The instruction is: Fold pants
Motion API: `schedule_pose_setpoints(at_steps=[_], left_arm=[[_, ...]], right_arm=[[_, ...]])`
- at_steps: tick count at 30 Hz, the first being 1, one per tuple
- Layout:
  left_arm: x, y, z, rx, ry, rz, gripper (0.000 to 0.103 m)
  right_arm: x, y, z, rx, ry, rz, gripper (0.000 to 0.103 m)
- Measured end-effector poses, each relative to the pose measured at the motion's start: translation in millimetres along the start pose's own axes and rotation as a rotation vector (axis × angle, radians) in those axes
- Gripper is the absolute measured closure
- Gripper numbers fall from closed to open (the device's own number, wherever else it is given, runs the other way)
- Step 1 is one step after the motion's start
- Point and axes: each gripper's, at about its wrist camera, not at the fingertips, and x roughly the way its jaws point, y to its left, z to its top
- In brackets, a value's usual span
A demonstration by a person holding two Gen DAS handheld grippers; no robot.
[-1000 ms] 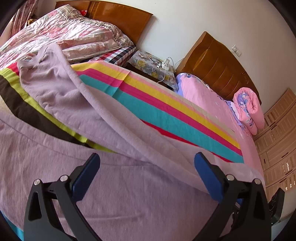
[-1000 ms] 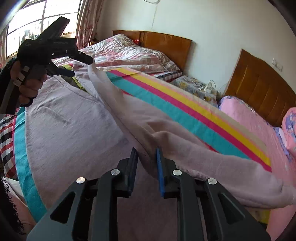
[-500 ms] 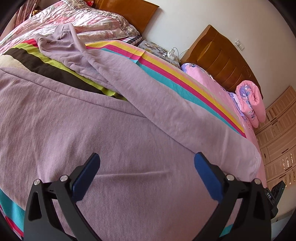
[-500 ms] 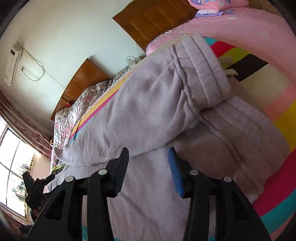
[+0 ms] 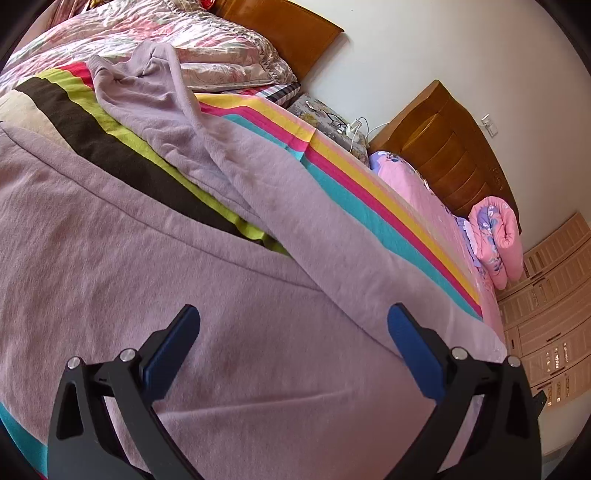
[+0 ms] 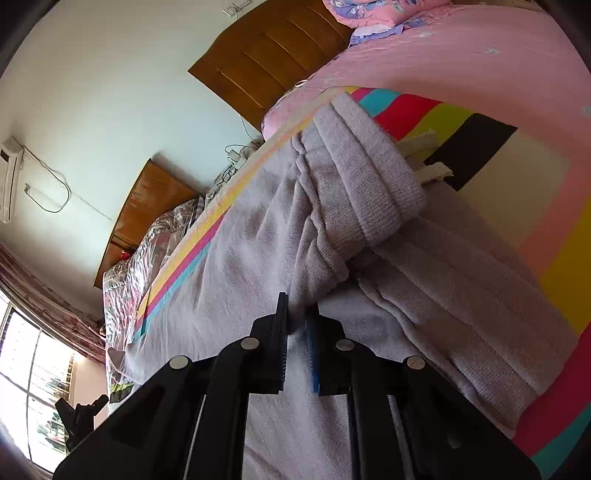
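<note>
Lilac fleece pants (image 5: 229, 302) lie spread on a striped bedcover (image 5: 347, 177). One leg (image 5: 173, 122) runs to the far left, its cuff bunched near the pillows. My left gripper (image 5: 293, 325) is open and empty, low over the broad part of the pants. In the right wrist view the ribbed waistband (image 6: 373, 177) is folded over on itself. My right gripper (image 6: 297, 321) is shut on a fold of the pants fabric just below that waistband. The left gripper (image 6: 79, 410) shows small at the lower left of that view.
A quilted floral duvet (image 5: 177, 40) lies at the bed's head by a wooden headboard (image 5: 280, 26). A nightstand (image 5: 328, 118) with glasses and cables stands between the beds. A second pink bed (image 5: 424, 199) with a rolled quilt (image 5: 498, 240) is to the right.
My right gripper swung round to the waistband end, opened, and has now closed on a fold of fabric. My left gripper stayed open and drifted a little over the pants.
</note>
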Motion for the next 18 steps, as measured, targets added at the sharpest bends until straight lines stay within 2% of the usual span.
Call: schedule_pose_setpoints(at_steps=[3,5,7,14,18], left_arm=[[15,1,29,-0.06,0.002,-0.033,0.004],[25,3,49,-0.108,0.007,-0.06,0.01],[33,9,68,-0.145,0.008,-0.05,0.013],[43,35,116,-0.195,-0.068,0.04,0.014],[57,45,128,-0.193,-0.084,0.018,0.025]], right_arm=[[0,3,3,-0.014,-0.002,0.004,0.093],[-1,1,3,-0.009,0.003,0.015,0.093],[-4,-3,3,-0.008,0.008,0.025,0.093],[-9,-15,6,-0.013,0.022,0.048,0.093],[-8,-17,6,-0.016,0.031,0.045,0.093]])
